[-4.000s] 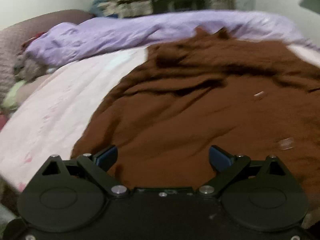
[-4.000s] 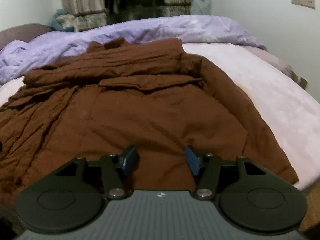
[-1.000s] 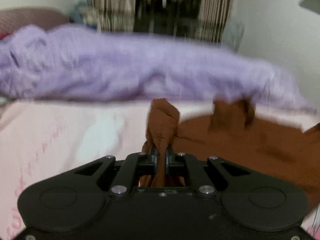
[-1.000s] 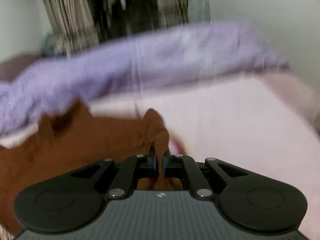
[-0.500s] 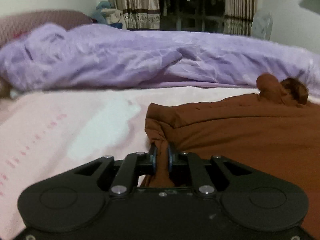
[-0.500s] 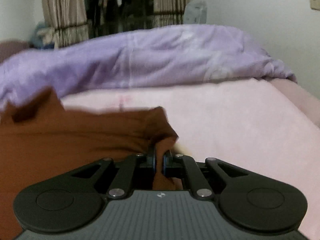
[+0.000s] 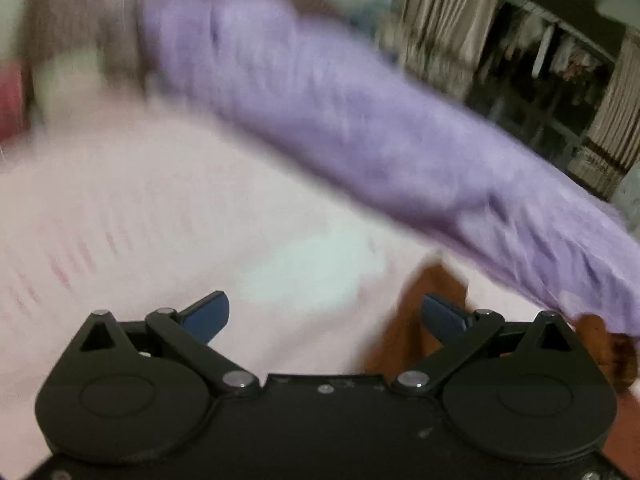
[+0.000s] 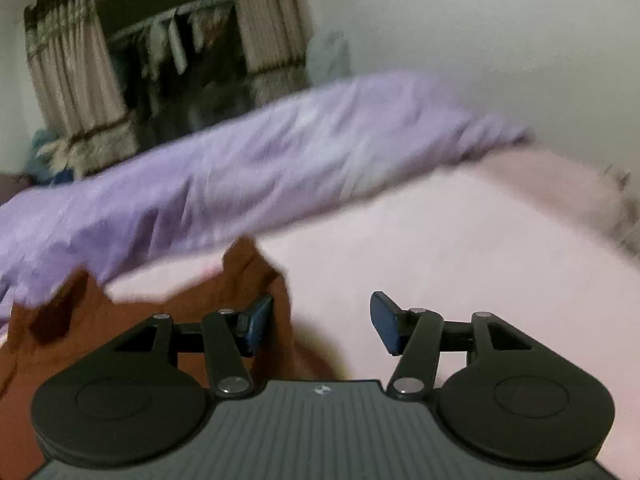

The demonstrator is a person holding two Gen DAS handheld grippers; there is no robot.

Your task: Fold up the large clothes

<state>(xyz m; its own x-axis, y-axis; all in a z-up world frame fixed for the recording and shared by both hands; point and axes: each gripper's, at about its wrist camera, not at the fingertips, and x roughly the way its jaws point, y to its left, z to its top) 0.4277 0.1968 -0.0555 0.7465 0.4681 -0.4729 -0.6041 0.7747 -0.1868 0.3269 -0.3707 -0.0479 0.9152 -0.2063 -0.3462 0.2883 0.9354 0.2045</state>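
1. Brown fabric is all that shows of the large garment (image 8: 80,344): it lies on the pink bed sheet (image 8: 460,248), its far edge close below the purple duvet (image 8: 240,176) that runs across the bed.
2. Left tool (image 7: 324,318): fingers spread wide, nothing between them. The garment's corner (image 7: 404,332) sits just inside the right-hand finger, on the side away from the duvet's high end.
3. Right tool (image 8: 316,324): likewise released and empty. The brown edge lies under and behind its left-hand finger, below the duvet.
4. Risks, as I judge them:
 - With both tools released, the folded edge may slump or spring back, since loose cloth has nothing pinning it.
 - A finger pulling away could snag the edge and drag the fold askew; each tool has one finger very near the cloth.
 - The raised points of fabric nearest the duvet may leave a lumpy top layer if not smoothed.
5. What each view adds:
 - Left wrist view shows the bare sheet stretching off to the headboard side of the duvet, and only a sliver of brown.
 - Right wrist view shows much more of the garment's body and two peaked corners below the duvet, plus the bare sheet towards the wall.
 - Both are motion-blurred, so the fold's neatness is probably not judgeable.
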